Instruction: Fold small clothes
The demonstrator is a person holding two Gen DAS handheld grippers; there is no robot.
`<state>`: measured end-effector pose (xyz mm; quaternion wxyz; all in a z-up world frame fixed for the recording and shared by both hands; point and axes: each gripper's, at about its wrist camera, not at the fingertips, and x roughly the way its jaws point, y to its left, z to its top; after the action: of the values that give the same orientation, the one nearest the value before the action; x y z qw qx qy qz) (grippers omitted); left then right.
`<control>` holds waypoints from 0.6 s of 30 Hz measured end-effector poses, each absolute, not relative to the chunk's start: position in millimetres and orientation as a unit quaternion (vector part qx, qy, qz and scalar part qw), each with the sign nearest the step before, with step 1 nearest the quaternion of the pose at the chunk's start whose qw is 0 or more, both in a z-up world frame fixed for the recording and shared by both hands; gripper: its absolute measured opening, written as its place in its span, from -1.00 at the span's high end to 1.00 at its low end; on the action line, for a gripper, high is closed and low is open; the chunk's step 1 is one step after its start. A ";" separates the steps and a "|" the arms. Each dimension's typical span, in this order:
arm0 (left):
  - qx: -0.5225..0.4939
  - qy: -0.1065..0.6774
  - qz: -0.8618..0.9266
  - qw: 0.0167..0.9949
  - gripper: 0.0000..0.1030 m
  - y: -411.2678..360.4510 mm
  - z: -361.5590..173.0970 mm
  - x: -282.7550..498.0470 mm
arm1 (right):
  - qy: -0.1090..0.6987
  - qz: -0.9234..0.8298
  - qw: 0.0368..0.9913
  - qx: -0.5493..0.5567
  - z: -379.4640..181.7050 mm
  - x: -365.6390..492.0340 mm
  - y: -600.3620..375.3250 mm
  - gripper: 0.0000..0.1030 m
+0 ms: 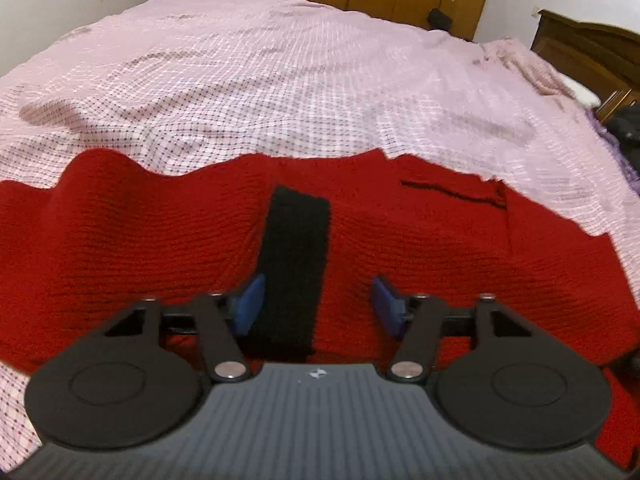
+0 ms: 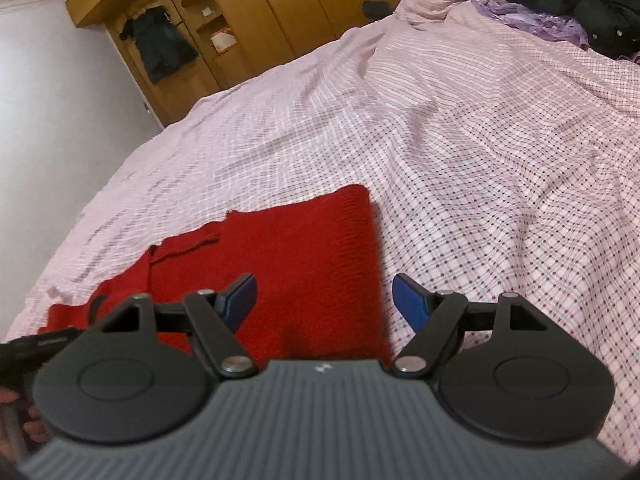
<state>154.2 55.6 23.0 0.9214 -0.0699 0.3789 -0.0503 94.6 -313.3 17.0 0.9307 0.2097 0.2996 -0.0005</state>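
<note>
A red knitted garment point(image 1: 420, 248) with a black band point(image 1: 296, 264) down its middle lies spread on the bed. In the left wrist view my left gripper point(image 1: 318, 304) hovers low over it. Its blue pads point(image 1: 250, 304) stand apart, with the black band and some red knit between them; the left pad sits at the band's edge and I see no pinch. In the right wrist view the red garment point(image 2: 304, 248) shows its folded right edge. My right gripper point(image 2: 326, 304) is open above that edge, one finger over the knit, the other over the sheet.
A pink checked sheet point(image 1: 280, 80) covers the whole bed point(image 2: 500, 168), wrinkled in places. A wooden wardrobe point(image 2: 256, 12) stands beyond the far side. Dark clothing point(image 2: 592, 4) and purple fabric point(image 2: 532, 16) lie near the headboard. A hand point(image 2: 12, 404) shows at the lower left.
</note>
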 end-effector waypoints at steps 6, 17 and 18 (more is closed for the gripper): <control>-0.052 0.364 -0.057 0.928 0.53 44.8 26.3 143.4 | 0.305 -0.010 0.932 0.193 10.9 105.5 -316.8 -0.48; 0.000 0.353 -0.019 0.935 0.22 31.8 19.3 150.1 | 0.320 -0.018 0.933 0.163 2.0 146.3 -320.6 -0.51; -0.004 0.352 -0.025 0.936 0.58 32.6 19.9 149.7 | 0.322 -0.015 0.932 0.164 0.8 149.4 -320.3 -0.52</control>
<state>149.7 32.6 19.9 0.9356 -0.0037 0.3521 -0.0252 149.4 -320.3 0.8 0.9323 0.1643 0.3219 -0.0146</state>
